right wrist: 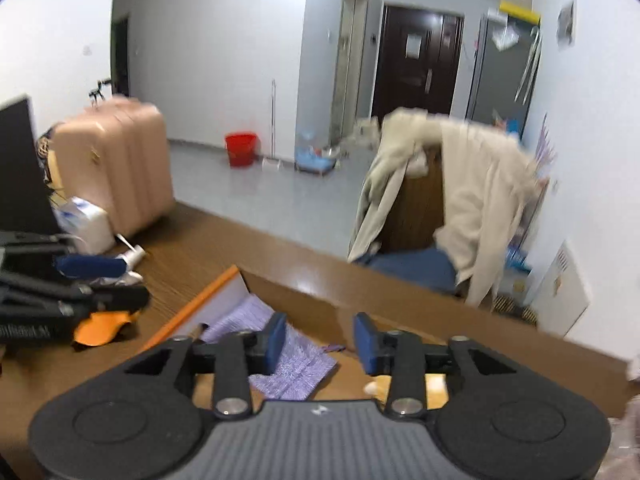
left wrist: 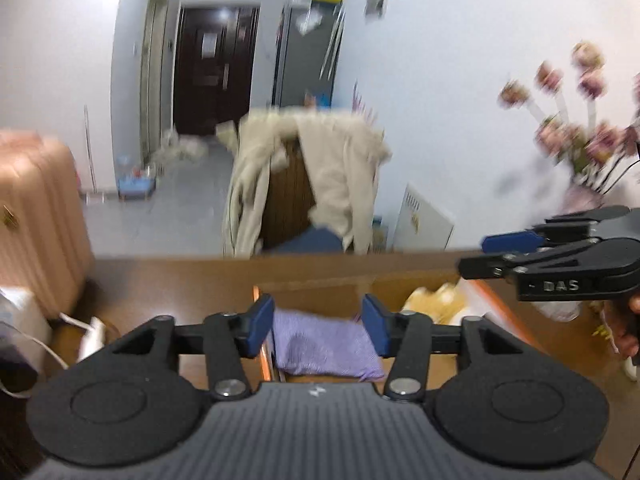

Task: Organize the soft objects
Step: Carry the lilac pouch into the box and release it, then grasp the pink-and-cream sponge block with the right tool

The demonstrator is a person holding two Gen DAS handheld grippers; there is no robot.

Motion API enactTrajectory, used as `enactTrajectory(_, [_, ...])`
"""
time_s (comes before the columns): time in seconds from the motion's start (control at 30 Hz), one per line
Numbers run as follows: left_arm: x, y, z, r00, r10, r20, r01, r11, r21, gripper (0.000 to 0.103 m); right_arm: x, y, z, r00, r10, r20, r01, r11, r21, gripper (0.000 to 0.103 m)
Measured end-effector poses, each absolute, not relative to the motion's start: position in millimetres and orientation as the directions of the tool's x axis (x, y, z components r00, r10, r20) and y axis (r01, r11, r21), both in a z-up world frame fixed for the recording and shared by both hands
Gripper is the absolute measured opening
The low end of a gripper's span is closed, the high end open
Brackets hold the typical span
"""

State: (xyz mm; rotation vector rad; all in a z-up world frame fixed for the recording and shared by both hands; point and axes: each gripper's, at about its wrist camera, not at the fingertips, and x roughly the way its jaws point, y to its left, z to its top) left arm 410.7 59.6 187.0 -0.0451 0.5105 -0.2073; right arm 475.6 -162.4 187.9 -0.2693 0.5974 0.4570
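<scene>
Two grippers hover over a cardboard box (right wrist: 304, 292) on the desk (right wrist: 192, 248). The left gripper (left wrist: 319, 324) and right gripper (right wrist: 320, 338) both stand spread, holding nothing. Inside the box lie a purple cloth (left wrist: 326, 344) and a yellowish plush (left wrist: 430, 300).
</scene>
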Motion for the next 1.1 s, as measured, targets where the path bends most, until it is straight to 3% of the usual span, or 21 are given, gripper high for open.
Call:
enactTrajectory(0.1, [363,60,222,0.885,-0.223,-0.409,0.21,0.975,-0.077,0.068,424,-177,227,0.771,0.328,-0.546,-0.47,0.871,-0.142,0.042])
enactTrajectory(0.17, [329,61,234,0.9,-0.227,-0.373,0.215,0.974,-0.073,0.071,381,-187,248,0.799,0.334,-0.5,-0.455,0.879,-0.141,0.048])
enactTrajectory(0.3, [252,65,236,0.923,-0.231,-0.307,0.226,0.973,-0.054,0.081,293,-205,257,0.832,0.38,-0.404,-0.459,0.881,-0.118,0.056])
enactTrajectory(0.5, [135,72,182,0.939,-0.237,-0.25,0.227,0.972,-0.069,0.094,156,-224,202,0.87,0.404,-0.282,-0.441,0.894,-0.078,0.068])
enactTrajectory(0.63, [75,79,134,0.943,-0.202,-0.263,0.186,0.979,-0.084,0.098,91,-224,147,0.916,0.334,-0.223,-0.359,0.929,-0.084,0.076])
enactTrajectory(0.73, [54,82,110,0.928,-0.208,-0.308,0.186,0.977,-0.101,0.1,55,-226,107,0.933,0.291,-0.213,-0.305,0.951,-0.039,0.087])
enactTrajectory(0.87, [61,81,97,0.912,-0.21,-0.354,0.187,0.978,-0.097,0.1,64,-229,90,0.919,0.274,-0.283,-0.287,0.958,-0.005,0.087])
enactTrajectory(1.1, [93,69,91,0.899,-0.247,-0.361,0.213,0.968,-0.132,0.1,88,-234,76,0.915,0.259,-0.311,-0.252,0.966,0.062,0.085])
